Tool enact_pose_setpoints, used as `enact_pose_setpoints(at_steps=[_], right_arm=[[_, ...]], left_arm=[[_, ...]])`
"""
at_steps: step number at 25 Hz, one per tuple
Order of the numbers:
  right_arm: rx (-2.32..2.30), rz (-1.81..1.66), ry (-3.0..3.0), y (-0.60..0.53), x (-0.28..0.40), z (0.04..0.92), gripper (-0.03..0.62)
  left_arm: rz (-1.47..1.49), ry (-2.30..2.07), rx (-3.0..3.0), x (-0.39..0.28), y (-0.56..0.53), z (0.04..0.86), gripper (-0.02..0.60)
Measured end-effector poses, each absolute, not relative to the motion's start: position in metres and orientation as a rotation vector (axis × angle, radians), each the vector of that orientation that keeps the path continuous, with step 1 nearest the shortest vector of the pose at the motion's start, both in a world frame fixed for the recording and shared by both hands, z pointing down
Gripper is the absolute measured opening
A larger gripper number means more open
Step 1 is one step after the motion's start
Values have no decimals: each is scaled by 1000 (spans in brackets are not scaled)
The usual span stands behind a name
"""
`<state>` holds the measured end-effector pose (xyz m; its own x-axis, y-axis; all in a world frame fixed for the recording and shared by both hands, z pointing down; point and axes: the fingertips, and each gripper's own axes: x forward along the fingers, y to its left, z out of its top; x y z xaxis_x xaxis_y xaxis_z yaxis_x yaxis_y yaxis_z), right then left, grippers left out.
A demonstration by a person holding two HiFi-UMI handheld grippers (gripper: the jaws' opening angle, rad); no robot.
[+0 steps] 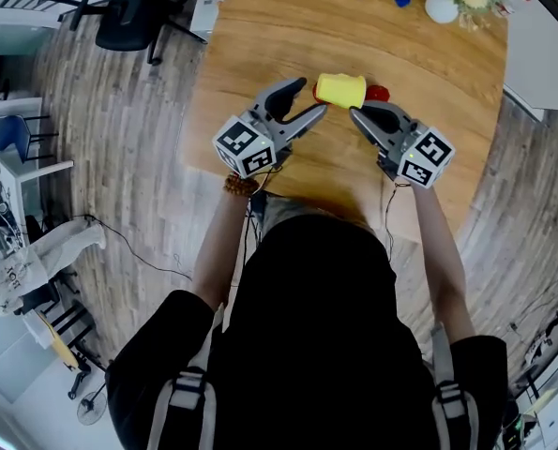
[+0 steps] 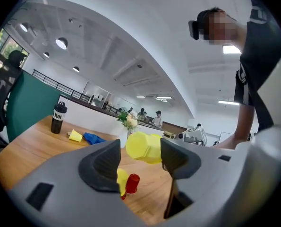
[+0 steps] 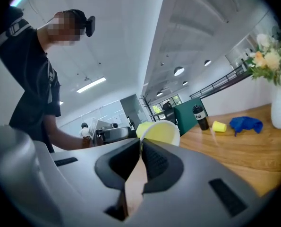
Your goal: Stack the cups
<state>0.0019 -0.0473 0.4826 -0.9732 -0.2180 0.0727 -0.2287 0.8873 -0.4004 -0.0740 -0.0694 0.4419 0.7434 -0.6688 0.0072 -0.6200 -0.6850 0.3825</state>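
Right gripper point(image 3: 141, 148): my jaws nearly closed, pinching rim wall of yellow cup point(image 3: 163, 131). Cup held on its side in air over wooden table point(image 1: 260, 26), between my 2 grippers. Left gripper point(image 2: 140, 157): jaws apart, gripping nothing, cup's base just ahead of pads. Cup looks like thin smooth plastic, tapered, faceted near base. I judge it light, flexible, slippery. Rim pinch may let it swing or buckle, so gripping across body is safer. 1 red cup point(image 2: 132, 183) on table below, likely stack partner.

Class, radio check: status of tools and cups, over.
Right tool shut on yellow cup rim, held sideways. Left tool open near it. Red cup on table.
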Motion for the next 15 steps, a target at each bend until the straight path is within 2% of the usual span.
enact_pose_setpoints(at_steps=[9, 15], right_arm=[[205, 683, -3135, -8, 9, 468, 25], [236, 648, -3116, 0, 17, 474, 29]], left_arm=[[-377, -760, 2505, -52, -52, 429, 272], [-324, -701, 2563, -30, -43, 427, 270]])
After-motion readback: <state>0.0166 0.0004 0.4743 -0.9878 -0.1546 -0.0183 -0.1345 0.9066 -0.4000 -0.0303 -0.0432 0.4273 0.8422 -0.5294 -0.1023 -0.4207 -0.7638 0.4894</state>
